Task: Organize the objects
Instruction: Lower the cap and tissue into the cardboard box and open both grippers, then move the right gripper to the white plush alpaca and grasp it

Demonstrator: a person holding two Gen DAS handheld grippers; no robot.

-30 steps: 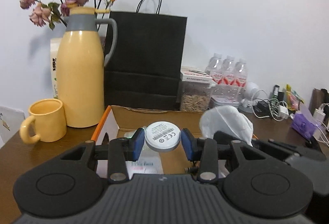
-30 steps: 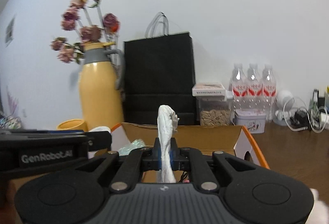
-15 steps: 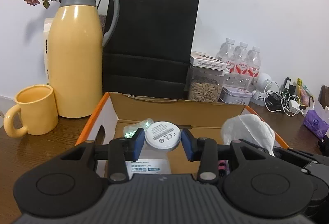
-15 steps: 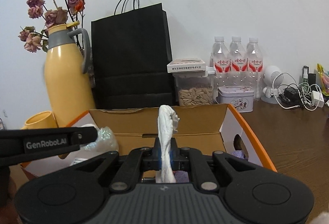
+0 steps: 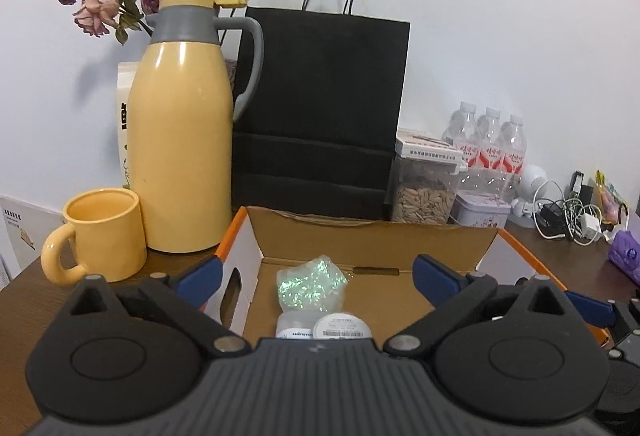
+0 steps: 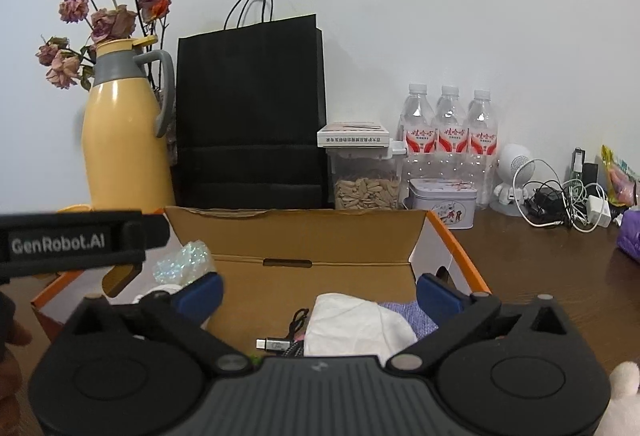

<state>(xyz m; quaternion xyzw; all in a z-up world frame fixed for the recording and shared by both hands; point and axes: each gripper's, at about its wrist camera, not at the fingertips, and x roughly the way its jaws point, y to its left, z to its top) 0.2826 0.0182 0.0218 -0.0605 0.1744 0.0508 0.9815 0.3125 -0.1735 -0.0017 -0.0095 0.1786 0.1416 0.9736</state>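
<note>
Two grippers we hold over cardboard box [image 5: 372, 240] on table [image 6: 540, 268]. Left gripper [image 5: 316, 276]: jaws just opened wide, empty; white round disc [image 5: 342, 326] lies below in box, near iridescent bag [image 5: 310, 282]. Right gripper [image 6: 318, 290]: jaws just opened wide, empty; white cloth [image 6: 352, 328] rests in box beneath.

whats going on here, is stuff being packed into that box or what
Yes. A person with a gripper in each hand is tidying small things into the cardboard box on the table. Both grippers have just been opening: the left gripper stands open above the round white disc, which now lies in the box, and the right gripper stands open above the white cloth, also in the box. Neither holds anything.
</note>
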